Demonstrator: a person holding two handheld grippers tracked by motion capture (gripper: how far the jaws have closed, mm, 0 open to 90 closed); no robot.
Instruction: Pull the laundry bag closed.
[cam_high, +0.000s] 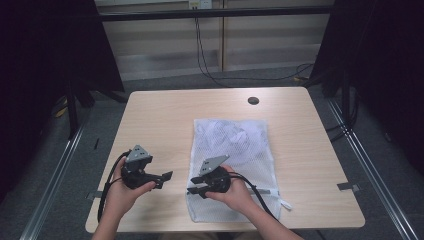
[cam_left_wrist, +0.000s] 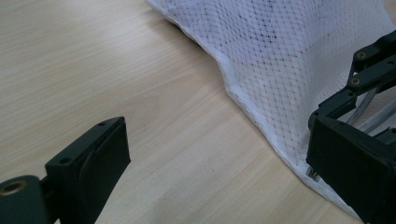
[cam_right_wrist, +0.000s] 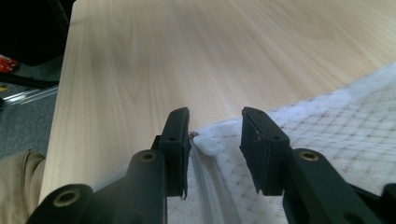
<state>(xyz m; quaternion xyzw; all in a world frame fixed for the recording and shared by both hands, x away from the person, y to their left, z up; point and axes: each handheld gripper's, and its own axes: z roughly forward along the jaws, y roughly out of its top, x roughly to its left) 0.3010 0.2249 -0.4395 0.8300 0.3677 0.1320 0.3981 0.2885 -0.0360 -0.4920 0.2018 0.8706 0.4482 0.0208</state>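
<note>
Mesh laundry bag (cam_high: 232, 150) lies flat at the surface's (cam_high: 150, 115) centre. Right tongs (cam_right_wrist: 215, 135) gape, empty, straddling the white zipper pull (cam_right_wrist: 208, 145) at six o'clock; left tongs (cam_high: 167, 176) wide, empty. Next, likely: pinch that pull.

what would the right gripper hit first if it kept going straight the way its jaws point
Likely the white zipper pull on the mesh laundry bag, lying just ahead between the open jaws of the right gripper; past it is bare table. Depth is uncertain.

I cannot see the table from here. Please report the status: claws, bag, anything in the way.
Left claw open, off the mesh bag. Right claw open over the white zipper pull, at bag's near-left edge. Nothing in the way.
</note>
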